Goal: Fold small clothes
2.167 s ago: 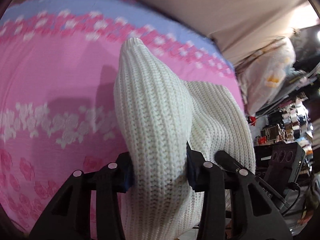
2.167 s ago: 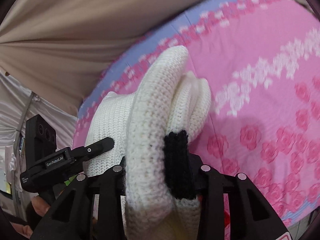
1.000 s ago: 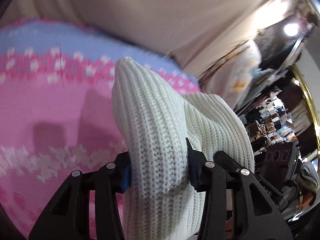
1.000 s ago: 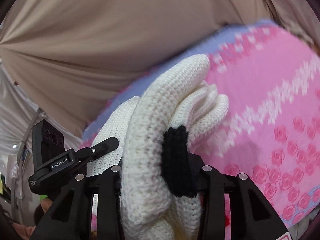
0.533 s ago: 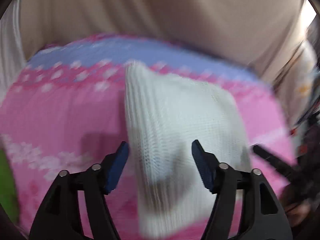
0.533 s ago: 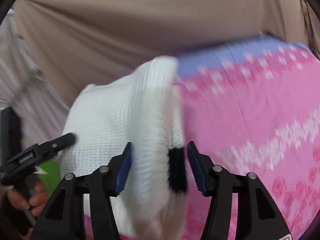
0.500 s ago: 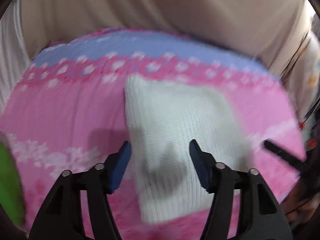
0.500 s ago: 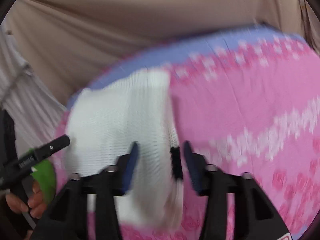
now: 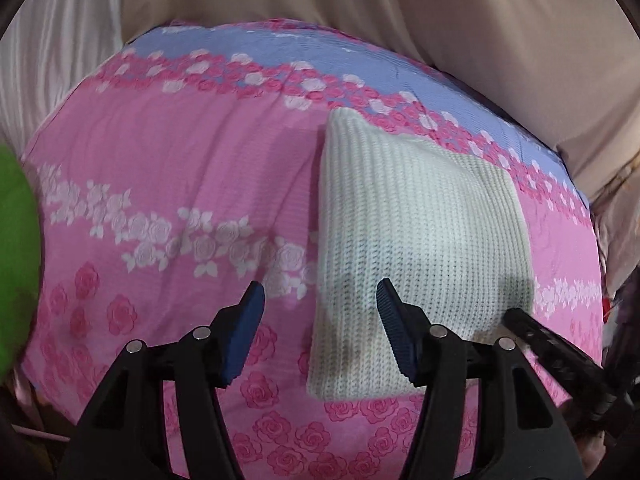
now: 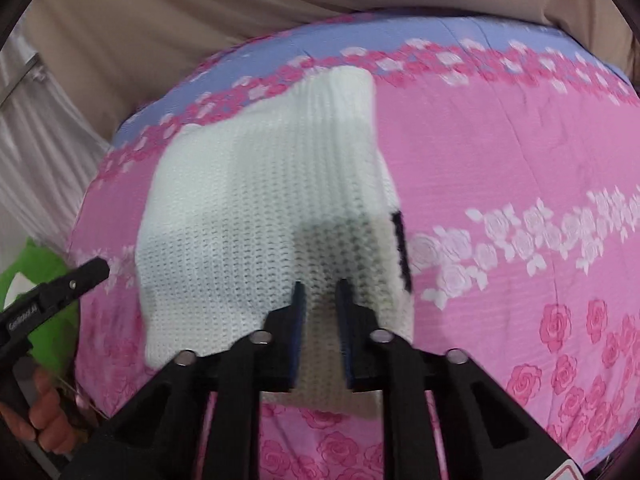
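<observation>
A folded white knit garment point(image 9: 416, 236) lies flat on the pink rose-patterned bed cover point(image 9: 168, 168). In the right wrist view the garment point(image 10: 256, 216) shows a black trim point(image 10: 402, 248) at its right edge. My left gripper point(image 9: 320, 308) is open and empty, above the garment's left near edge. My right gripper point(image 10: 320, 300) hovers over the garment's near edge with its jaws narrowed to a small gap and nothing between them. The other gripper's tip shows at the right of the left wrist view point(image 9: 560, 352) and at the left of the right wrist view point(image 10: 60, 288).
A green item point(image 9: 16, 264) sits at the bed's left edge; it also shows in the right wrist view point(image 10: 44, 272). A beige curtain point(image 9: 360, 0) hangs behind the bed. A blue band point(image 10: 400, 36) runs along the cover's far edge.
Both grippers held the bunched garment up, then let it go. It now lies flat on the cover. Both grippers have pulled back, and the right jaws have narrowed.
</observation>
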The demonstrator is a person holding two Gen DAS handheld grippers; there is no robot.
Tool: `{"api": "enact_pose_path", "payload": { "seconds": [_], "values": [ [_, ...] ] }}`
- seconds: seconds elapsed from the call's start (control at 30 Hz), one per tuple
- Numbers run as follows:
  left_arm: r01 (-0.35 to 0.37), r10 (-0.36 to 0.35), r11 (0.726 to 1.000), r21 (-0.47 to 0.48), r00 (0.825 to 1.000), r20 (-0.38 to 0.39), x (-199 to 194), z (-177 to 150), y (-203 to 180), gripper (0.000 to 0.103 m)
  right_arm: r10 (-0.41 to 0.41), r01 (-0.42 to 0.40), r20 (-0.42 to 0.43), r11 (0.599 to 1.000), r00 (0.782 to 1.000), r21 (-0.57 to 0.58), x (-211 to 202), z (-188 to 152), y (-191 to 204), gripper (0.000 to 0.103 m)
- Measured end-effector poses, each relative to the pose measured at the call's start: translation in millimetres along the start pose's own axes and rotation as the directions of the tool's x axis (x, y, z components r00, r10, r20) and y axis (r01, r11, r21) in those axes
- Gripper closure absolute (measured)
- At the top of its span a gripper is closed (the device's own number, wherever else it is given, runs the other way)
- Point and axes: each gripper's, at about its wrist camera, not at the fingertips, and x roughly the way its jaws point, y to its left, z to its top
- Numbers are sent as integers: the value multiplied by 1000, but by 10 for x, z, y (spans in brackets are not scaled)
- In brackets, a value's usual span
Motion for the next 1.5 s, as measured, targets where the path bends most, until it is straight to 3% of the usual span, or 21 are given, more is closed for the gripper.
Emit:
{"api": "enact_pose_path", "payload": {
  "seconds": [0.07,0.13,0.23,0.27,0.47,0.63,0.77,0.93,1.1,1.3,1.5],
  "values": [
    [-5,5,1000,-8,1000,21,-24,-68,7,47,31,-31,49,999,998,8,-194,7,33,92],
    [-4,4,1000,-18,1000,16,0,-113,10,47,-8,12,103,999,995,-34,-327,18,121,92],
    [-9,9,1000,-9,1000,-14,110,-182,-42,47,-101,104,49,991,994,-82,-14,6,113,93],
    [-10,10,1000,-1,1000,-20,137,-195,-69,47,-122,123,17,989,992,-78,150,-18,55,97],
    [-23,23,999,26,1000,-18,203,-196,-125,47,-125,139,129,985,984,-106,-242,-23,216,92],
    [-37,37,999,33,999,-11,247,-173,-126,47,-182,186,44,978,982,-95,96,-115,97,94],
    [-66,65,997,36,997,36,200,-162,-127,47,-151,163,135,983,979,-79,-282,-69,239,92],
    [-94,92,995,20,992,88,132,-152,-134,46,-206,219,214,975,955,-38,-496,-156,341,87],
    [-147,140,988,50,982,124,86,-218,-209,37,-207,214,167,977,964,-25,-364,-267,343,82],
    [-167,153,983,70,974,169,-11,-297,-256,32,-207,212,153,977,966,-22,-338,-364,366,79],
    [-169,154,982,80,974,167,-49,-365,-300,30,-195,204,147,978,970,-45,-349,-436,422,79]
  ]
}}
